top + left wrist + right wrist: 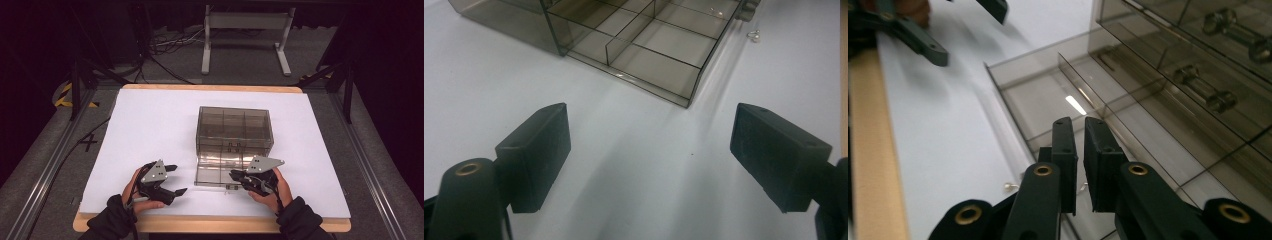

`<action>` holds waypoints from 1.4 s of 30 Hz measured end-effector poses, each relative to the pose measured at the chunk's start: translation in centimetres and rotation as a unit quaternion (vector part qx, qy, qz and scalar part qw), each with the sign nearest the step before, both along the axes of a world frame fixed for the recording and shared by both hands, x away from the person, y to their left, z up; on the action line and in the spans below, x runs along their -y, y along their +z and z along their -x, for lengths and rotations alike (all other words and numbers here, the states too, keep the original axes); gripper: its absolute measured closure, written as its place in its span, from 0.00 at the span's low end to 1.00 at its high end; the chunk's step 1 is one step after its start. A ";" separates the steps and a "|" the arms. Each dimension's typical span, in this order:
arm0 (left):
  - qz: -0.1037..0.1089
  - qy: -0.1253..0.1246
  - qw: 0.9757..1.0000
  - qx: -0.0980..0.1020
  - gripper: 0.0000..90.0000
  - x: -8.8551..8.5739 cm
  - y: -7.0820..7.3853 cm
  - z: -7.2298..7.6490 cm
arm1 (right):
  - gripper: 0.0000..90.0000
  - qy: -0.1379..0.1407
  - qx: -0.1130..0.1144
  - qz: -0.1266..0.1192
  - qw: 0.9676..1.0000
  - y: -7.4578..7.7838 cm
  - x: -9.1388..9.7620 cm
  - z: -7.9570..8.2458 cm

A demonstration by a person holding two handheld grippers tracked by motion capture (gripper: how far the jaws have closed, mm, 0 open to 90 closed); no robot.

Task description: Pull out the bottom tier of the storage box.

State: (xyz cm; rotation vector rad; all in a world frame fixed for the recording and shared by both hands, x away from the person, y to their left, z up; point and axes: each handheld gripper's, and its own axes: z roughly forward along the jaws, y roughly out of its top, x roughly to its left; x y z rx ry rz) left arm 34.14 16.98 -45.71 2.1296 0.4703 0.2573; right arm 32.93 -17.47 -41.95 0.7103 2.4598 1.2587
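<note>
A smoky see-through drawer box [235, 130] stands on the white sheet [150, 125]. One of its drawers [215, 170], split by partitions, lies pulled out toward me; its near compartments [649, 50] look bare. My left gripper [179, 179] rests left of the drawer, its jaws wide open over bare sheet [649, 115]. My right gripper [233, 174] sits at the drawer's front right corner. Its jaws [1080, 120] stand almost together over the drawer floor [1048, 100], with a thin slit and nothing visible in it. Bolts [1208, 95] lie in the shut drawers.
A small metal piece [1009, 186] lies on the sheet by the drawer's front edge [754, 35]. The wooden table edge [210, 222] runs just behind both hands. White sheet stretches left and right of the box.
</note>
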 end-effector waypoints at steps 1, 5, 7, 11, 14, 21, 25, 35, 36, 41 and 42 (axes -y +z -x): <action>-0.001 0.001 1.000 0.001 0.19 0.0 0.0 0.0 | 0.94 0.004 0.001 -0.006 1.000 0.2 0.1 0.3; -0.001 0.002 1.000 0.001 0.18 0.0 0.0 0.0 | 0.94 0.030 0.005 -0.019 0.999 0.7 0.1 2.0; -0.003 0.001 1.000 0.001 0.18 0.0 0.0 0.0 | 0.94 0.039 0.003 -0.015 0.999 0.6 -0.2 2.8; -0.006 0.000 1.000 0.002 0.18 0.1 0.0 0.0 | 0.90 0.054 -0.006 0.004 0.998 -0.4 -1.0 3.7; -0.007 -0.003 1.000 0.001 0.18 0.1 0.0 0.0 | 0.86 0.064 -0.013 0.020 0.998 -1.4 -1.7 3.7; -0.007 -0.004 1.000 0.003 0.18 0.0 0.1 0.0 | 0.75 0.071 -0.013 0.035 0.997 -2.3 -2.1 3.5; -0.008 -0.004 1.000 0.001 0.18 0.1 0.0 0.0 | 0.71 0.077 -0.010 0.051 0.996 -2.7 -2.6 3.5; -0.009 -0.004 1.000 0.006 0.18 0.1 0.0 0.0 | 0.63 0.079 0.004 0.073 0.994 -3.1 -3.3 3.4; -0.009 -0.004 1.000 0.005 0.18 0.1 0.0 0.0 | 0.63 0.080 0.004 0.073 0.994 -3.1 -3.3 3.4; -0.008 -0.004 1.000 0.005 0.18 0.1 0.0 0.0 | 0.63 0.079 -0.011 0.061 0.995 -3.2 -3.1 3.2; -0.008 -0.004 1.000 0.003 0.18 0.1 0.0 0.1 | 0.64 0.079 -0.012 0.060 0.995 -3.3 -3.1 3.1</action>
